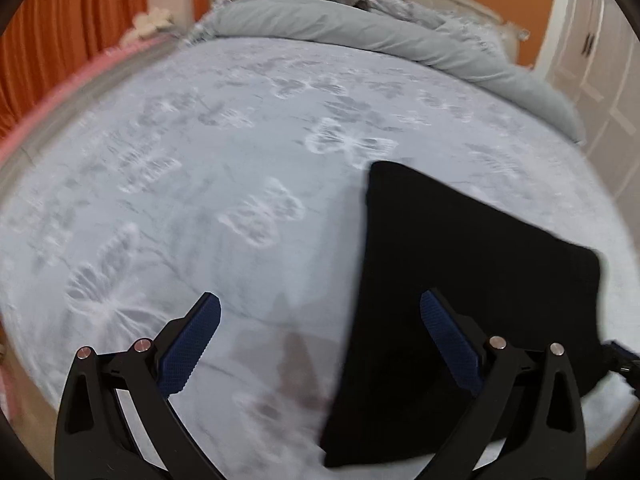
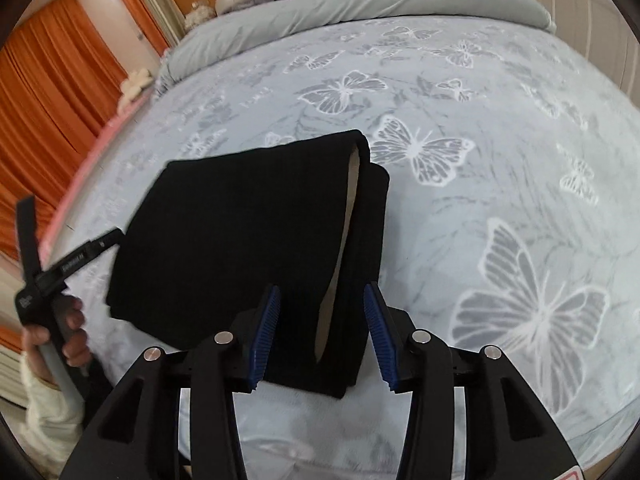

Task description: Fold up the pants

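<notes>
The right gripper (image 2: pixel 322 306) has its jaws partly apart, with nothing pressed between the blue pads. The near right edge of the black pants (image 2: pixel 248 232) shows in the gap between the fingers, just beyond the tips, but the pads do not touch the cloth. The left gripper (image 1: pixel 320 312) has its jaws spread wide and empty; bare bedsheet (image 1: pixel 200 184) shows between them, and the pants (image 1: pixel 460 280) sit behind its right finger, spreading away to the right.

The pants are folded into a thick, roughly square bundle lying flat on the bed. On the bundle's right side, as the right wrist view shows it, the top layer lies loose, and a pale strip shows in the slit between the layers. Seen from the right gripper, the left gripper's fingers point at the bundle's left edge, held by a person's hand (image 2: pixel 70 332) in a pale sleeve.

The fold looks close to finished. The likely trouble is that loose right edge: if a jaw catches the upper flap, it may drag the layer askew or spring the bundle open. A nudge from the left could slide the whole stack on the soft sheet.

Beyond the pants, the sheet with its butterfly print runs to a grey quilt (image 2: pixel 360 4) bunched at the far end.
</notes>
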Available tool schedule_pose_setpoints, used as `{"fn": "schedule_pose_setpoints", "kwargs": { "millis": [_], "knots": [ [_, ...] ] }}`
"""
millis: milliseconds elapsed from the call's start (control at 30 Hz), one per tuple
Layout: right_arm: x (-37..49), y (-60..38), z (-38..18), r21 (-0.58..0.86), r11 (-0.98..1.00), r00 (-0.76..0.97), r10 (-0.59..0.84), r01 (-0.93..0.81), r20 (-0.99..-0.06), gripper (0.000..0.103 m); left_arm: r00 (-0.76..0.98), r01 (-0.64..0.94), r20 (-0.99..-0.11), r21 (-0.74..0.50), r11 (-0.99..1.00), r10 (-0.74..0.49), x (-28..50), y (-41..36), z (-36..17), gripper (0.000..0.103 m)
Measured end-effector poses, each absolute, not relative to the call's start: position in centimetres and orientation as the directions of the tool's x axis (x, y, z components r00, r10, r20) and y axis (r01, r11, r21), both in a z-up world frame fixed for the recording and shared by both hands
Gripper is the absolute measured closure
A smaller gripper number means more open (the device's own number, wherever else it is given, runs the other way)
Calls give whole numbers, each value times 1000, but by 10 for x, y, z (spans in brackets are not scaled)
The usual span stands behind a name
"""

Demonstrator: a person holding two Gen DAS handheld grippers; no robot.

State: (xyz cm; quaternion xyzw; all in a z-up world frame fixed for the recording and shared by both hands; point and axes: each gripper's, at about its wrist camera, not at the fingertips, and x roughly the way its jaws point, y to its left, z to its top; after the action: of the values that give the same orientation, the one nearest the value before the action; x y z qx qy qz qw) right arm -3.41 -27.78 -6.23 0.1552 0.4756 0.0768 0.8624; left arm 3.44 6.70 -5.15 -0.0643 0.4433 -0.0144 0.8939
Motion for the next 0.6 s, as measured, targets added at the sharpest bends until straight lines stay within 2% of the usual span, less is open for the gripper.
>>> {"fn": "schedule_pose_setpoints", "kwargs": {
  "millis": [67,200,333,400,433,467,500,567,600],
  "knots": [
    [-38,-284,-62,373,928,539,304,21,-786,48,604,-5,-784,-181,983,-142,31,66,-51,5],
    [-36,-283,-67,394,919,510,332,15,-793,48,505,62,-834,-222,973,-222,37,52,-69,5],
    [-35,-272,-69,423,906,494,381,-28,-782,48,379,90,-865,-319,943,-329,39,42,-90,5],
    [-31,-261,-75,390,920,468,364,-46,-805,49,323,76,-872,-363,929,-367,41,42,-101,5],
    [-29,-256,-79,353,934,459,336,-50,-823,74,316,64,-870,-377,924,-377,42,42,-104,5],
    [-28,-248,-79,314,947,462,311,-73,-831,87,324,61,-863,-391,918,-389,41,44,-103,10],
    [-31,-245,-73,309,946,481,316,-97,-818,90,336,73,-851,-404,912,-404,40,45,-100,28],
    [-42,-244,-54,316,940,550,334,-130,-765,91,375,79,-823,-431,899,-427,34,52,-88,37],
    [-47,-248,-47,336,932,572,350,-134,-742,91,380,85,-810,-450,889,-446,34,56,-85,37]
  ]
}}
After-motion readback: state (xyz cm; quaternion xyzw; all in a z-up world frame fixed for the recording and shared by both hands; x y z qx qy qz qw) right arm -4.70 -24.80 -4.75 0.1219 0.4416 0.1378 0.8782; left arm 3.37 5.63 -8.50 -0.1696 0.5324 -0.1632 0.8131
